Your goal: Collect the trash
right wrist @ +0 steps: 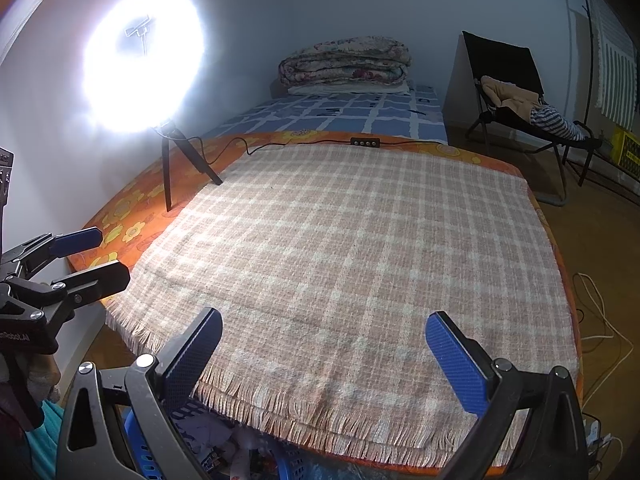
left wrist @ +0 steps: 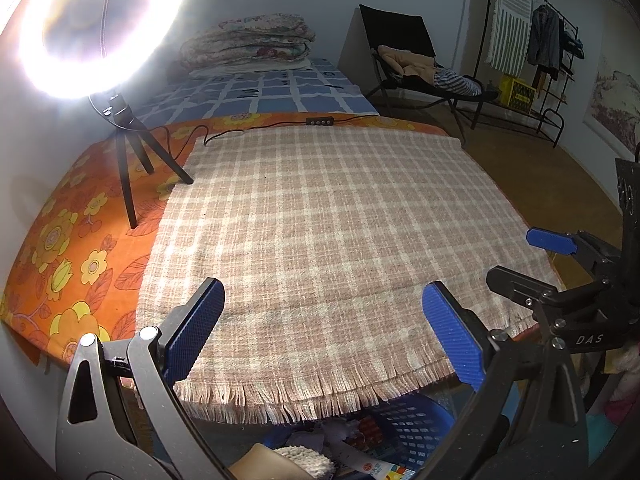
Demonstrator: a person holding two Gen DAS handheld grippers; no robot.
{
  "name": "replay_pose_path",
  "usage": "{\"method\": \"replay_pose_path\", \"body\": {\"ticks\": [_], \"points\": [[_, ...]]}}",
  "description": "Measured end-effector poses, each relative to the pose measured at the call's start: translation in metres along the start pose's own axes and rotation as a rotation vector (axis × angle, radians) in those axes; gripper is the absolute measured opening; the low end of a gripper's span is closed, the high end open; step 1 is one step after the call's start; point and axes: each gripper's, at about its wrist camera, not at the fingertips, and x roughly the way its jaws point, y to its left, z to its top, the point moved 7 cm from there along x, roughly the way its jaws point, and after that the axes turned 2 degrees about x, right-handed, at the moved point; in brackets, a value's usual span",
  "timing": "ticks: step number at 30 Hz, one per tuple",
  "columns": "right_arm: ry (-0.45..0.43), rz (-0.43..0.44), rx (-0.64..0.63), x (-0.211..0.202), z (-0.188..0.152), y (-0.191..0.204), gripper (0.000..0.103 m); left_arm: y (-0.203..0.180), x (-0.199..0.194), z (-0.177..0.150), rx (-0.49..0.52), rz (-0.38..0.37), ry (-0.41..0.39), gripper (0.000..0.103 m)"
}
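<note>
Currently, status:
left gripper (left wrist: 322,334): jaws spread, empty
right gripper (right wrist: 324,358): jaws spread, empty
trash (left wrist: 360,440): bottom centre, in blue basket (left wrist: 416,424) under plaid blanket (left wrist: 320,220)
handling: likely light, crumpled wrappers; pinch an edge

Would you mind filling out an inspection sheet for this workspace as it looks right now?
Surface: plaid fringed blanket lies flat over an orange floral cloth.
Job's things: no loose trash seen on the blanket; blue basket below the front edge holds mixed items.
Clutter: ring light on a tripod at the far left corner.
Grippers: left gripper and right gripper both open, holding nothing, at the blanket's front edge.
Cables: black cable with inline controller runs along the blanket's far edge; loose cords on the floor to the right.
Surroundings: folded quilt on a blue bed, black chair with clothes, clothes rack.
</note>
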Motion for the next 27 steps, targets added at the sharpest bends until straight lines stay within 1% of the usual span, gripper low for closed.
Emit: {"method": "replay_pose_path", "body": {"ticks": [27], "points": [[0.008, -0.001, -0.003, 0.0018, -0.0039, -0.0002, 0.103, 0.0049, 0.0034, -0.0065, -0.008, 0.01, 0.007, 0.101]]}}
